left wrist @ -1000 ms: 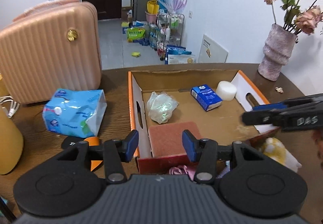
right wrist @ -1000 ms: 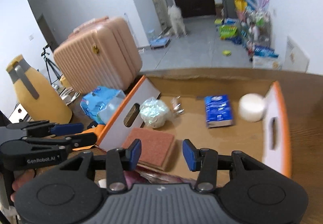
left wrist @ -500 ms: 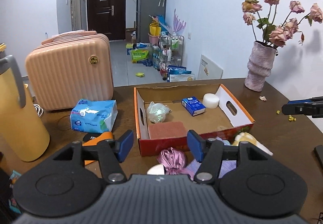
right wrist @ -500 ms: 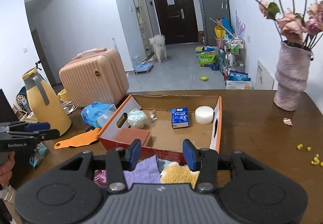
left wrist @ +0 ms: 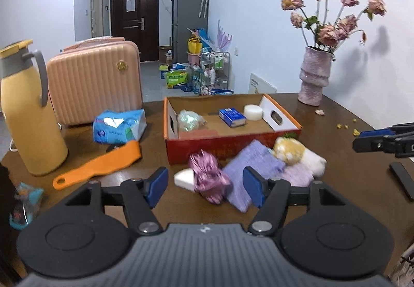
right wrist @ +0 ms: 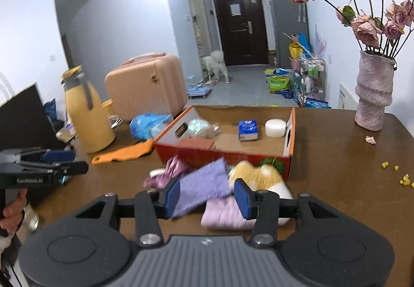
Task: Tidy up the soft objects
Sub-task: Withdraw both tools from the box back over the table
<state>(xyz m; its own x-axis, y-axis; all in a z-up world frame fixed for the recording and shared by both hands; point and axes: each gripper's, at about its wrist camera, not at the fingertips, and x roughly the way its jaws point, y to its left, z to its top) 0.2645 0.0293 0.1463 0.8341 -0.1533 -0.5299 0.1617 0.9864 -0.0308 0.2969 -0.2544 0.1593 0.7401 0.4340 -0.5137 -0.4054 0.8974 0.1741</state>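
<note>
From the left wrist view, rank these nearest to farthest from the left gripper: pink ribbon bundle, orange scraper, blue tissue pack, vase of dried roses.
Left gripper, jaws opening, nothing between them:
1. Pink ribbon bundle, just ahead, in front of the box.
2. Orange scraper, ahead to the left on the table.
3. Blue tissue pack, farther left, by the suitcase.
4. Vase of dried roses, far right corner.

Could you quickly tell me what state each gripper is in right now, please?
Left gripper: jaws opening, nothing held; it hangs above the soft pile.
Right gripper: open, nothing between its pads.

Bright indoor light, fisheye-bent edges, dark corners, slight motion blur
</note>
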